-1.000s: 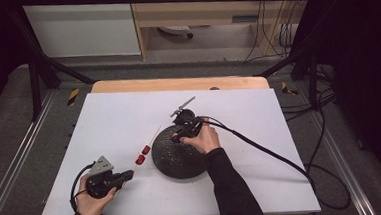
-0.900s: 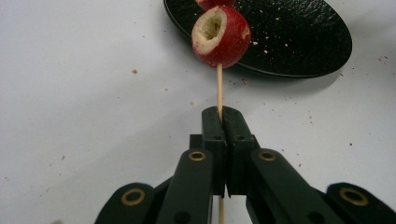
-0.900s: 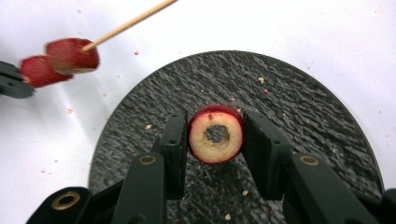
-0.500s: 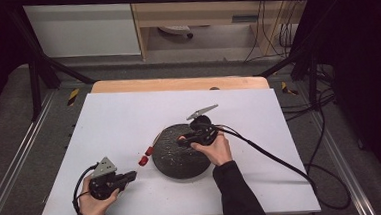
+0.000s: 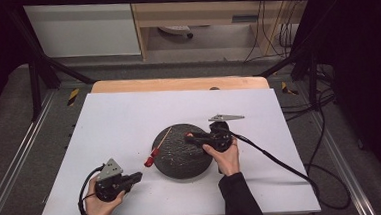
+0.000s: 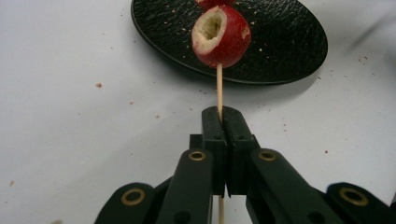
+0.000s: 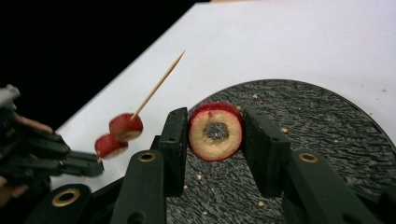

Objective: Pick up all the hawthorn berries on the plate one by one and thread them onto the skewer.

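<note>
Fruit ring (image 7: 215, 132) clamped in right gripper (image 7: 215, 140); left gripper (image 6: 226, 140) pinches skewer (image 6: 219, 88)

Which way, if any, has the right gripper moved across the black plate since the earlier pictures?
Yes. The right gripper, shut on a red fruit ring, has shifted from the black plate's far-left part toward its right rim.

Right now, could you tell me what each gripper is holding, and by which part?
Left gripper: thin wooden skewer, clamped near its blunt end. Right gripper: cored red fruit ring, pinched by its skin sides.
</note>
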Motion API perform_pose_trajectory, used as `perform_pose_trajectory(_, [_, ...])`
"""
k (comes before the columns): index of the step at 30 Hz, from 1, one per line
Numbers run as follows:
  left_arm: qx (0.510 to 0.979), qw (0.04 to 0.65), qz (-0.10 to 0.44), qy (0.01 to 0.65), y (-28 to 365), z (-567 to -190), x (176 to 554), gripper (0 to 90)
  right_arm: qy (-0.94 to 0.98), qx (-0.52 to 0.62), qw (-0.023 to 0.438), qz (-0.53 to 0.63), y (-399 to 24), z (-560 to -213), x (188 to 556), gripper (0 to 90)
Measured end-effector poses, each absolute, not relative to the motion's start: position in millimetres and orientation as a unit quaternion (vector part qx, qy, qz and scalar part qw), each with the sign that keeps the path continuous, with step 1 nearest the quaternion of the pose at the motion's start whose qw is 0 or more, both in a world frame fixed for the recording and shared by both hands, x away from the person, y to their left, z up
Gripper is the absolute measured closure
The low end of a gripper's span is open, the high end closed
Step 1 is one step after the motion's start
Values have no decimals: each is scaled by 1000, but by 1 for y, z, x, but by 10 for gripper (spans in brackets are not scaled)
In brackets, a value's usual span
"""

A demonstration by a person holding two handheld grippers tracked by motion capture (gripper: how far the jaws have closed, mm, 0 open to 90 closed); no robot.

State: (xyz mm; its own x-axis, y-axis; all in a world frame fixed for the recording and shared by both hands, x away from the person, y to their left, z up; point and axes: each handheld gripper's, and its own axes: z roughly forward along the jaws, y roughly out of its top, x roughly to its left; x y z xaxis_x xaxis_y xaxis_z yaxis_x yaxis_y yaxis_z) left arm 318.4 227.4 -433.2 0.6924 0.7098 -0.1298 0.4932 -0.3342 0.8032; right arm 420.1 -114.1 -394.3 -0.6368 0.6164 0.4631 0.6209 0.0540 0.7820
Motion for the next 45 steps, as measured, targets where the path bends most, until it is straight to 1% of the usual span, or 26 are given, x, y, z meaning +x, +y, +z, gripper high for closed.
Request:
perform_pose_trajectory(9, [797,456,127,376,220,-432,316,887,-650,-464,18,-602,-125,-407,414,623])
perform_pose_trajectory(18, [785,471,131,379,211,-429,314,887,-598,-477,21,-644,-127,-403,415,623])
perform_pose_trajectory(27, [775,491,127,376,199,-424,313,887,-544,-486,13,-683,-130,-394,417,624])
perform_pose_trajectory(31, [770,500,117,378,195,-424,314,887,-523,-487,2,-699,-132,-390,419,624])
perform_pose_trajectory(41, [770,506,111,372,182,-421,317,887,-486,-484,-10,-727,-134,-388,424,625])
perform_pose_trajectory(45, [767,510,110,373,179,-420,317,887,-475,-488,-7,-732,-134,-388,425,626])
